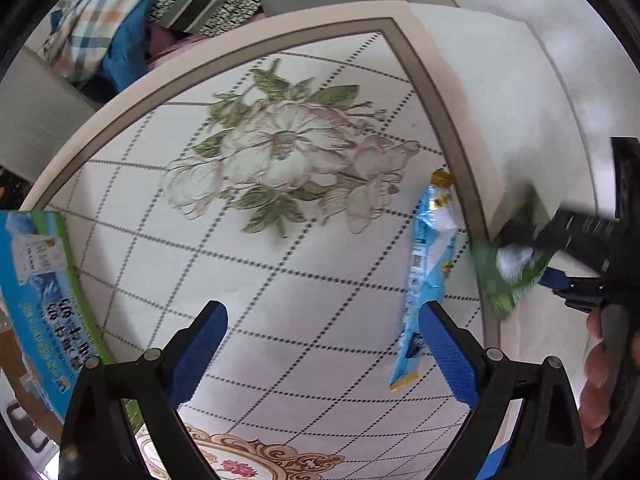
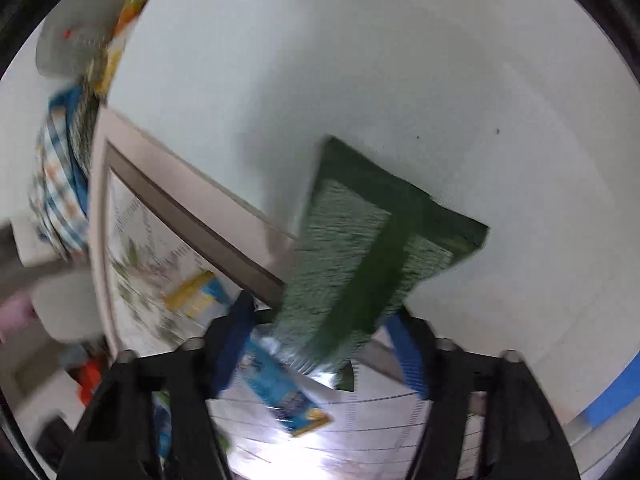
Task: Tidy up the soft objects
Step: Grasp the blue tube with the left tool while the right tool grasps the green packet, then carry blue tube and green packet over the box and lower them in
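A green soft packet (image 2: pixel 360 256) sits between the blue fingers of my right gripper (image 2: pixel 324 344), which closes on it and holds it above the floral mat's corner; the view is blurred. The same packet (image 1: pixel 514 268) shows at the right in the left wrist view, held by the right gripper (image 1: pixel 560 280). A light-blue soft packet (image 1: pixel 428 276) lies on the mat near its right border; it also shows in the right wrist view (image 2: pixel 276 388). My left gripper (image 1: pixel 322 344) is open and empty above the mat, its right finger (image 1: pixel 448 356) beside the blue packet.
The floral mat (image 1: pixel 280 152) has a beige and brown border. A blue-green box (image 1: pixel 44 292) stands at the left. Checked and patterned cloths (image 1: pixel 120 16) pile on a grey sofa behind. White floor (image 2: pixel 360 60) lies right of the mat.
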### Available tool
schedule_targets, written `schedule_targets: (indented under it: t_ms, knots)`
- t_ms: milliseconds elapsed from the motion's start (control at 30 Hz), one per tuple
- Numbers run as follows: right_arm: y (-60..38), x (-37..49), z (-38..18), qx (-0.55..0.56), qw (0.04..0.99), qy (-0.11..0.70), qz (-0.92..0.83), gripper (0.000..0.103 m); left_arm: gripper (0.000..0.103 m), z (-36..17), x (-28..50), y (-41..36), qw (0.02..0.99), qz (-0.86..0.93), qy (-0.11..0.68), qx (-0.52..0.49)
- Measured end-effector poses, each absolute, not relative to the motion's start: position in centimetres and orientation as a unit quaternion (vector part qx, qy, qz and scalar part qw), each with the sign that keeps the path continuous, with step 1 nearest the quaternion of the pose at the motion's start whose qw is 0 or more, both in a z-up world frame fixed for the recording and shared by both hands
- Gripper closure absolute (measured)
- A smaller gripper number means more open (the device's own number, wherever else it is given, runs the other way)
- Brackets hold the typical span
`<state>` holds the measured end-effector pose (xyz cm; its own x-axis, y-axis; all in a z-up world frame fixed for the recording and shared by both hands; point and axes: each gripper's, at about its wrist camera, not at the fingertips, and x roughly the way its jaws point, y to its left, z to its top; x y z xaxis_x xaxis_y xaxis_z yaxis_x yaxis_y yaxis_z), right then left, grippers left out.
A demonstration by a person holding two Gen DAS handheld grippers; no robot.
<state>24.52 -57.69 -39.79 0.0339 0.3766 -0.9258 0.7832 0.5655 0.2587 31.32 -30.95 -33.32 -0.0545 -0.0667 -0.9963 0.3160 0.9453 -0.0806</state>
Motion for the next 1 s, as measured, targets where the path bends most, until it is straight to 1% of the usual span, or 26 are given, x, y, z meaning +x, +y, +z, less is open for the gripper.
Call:
schedule_targets:
  t_ms: [67,167,233,300,500,567,600,667,700,733,800,833,1000]
  knots:
    - [-56.8,24.5,-40.2,0.367,0.582,0.709,-0.157,0.056,0.005,-33.6,31.2,-31.9,0.678,-0.149,0.714,0.091]
    - [-55.9,23.7,-40.1,0.269,0.597,0.743,-0.139,0.056,0.005,-34.0,30.9,-33.4,0.67,-0.161,0.718,0.091]
    - [-55.8,23.0,-39.8,0.219,0.609,0.749,-0.144,0.056,0.005,-34.5,30.7,-34.4,0.662,-0.171,0.725,0.081]
    - [-55.8,22.6,-39.8,0.202,0.612,0.752,-0.142,0.056,0.005,-35.2,30.4,-35.8,0.651,-0.179,0.733,0.084]
    - [-56.5,22.3,-40.2,0.229,0.618,0.738,-0.145,0.055,0.006,-37.8,29.6,-39.4,0.627,-0.186,0.747,0.121]
    - [-56.4,22.3,-40.4,0.233,0.619,0.735,-0.149,0.055,0.018,-38.7,29.5,-40.3,0.626,-0.185,0.745,0.138]
    - [-56.3,22.3,-40.5,0.231,0.622,0.733,-0.151,0.055,0.043,-39.1,29.3,-40.7,0.624,-0.183,0.746,0.146]
    - [-55.9,22.3,-40.8,0.222,0.624,0.733,-0.154,0.055,0.056,-39.3,28.8,-41.2,0.634,-0.18,0.732,0.172]
    - [-55.7,22.2,-40.8,0.216,0.627,0.733,-0.155,0.056,0.07,-39.2,28.6,-41.6,0.639,-0.178,0.724,0.192]
    - [-55.2,22.6,-40.7,0.212,0.629,0.732,-0.155,0.059,0.084,-39.0,28.4,-41.8,0.643,-0.182,0.718,0.196]
    - [-54.2,22.4,-40.5,0.206,0.634,0.728,-0.161,0.065,0.085,-39.0,28.3,-41.6,0.642,-0.185,0.723,0.177]
    - [-53.9,22.4,-40.4,0.202,0.638,0.726,-0.16,0.065,0.087,-38.9,28.3,-41.4,0.642,-0.187,0.725,0.164]
    - [-51.8,21.5,-39.1,0.205,0.649,0.718,-0.147,0.068,0.089,-37.5,27.9,-39.4,0.655,-0.196,0.718,0.134]
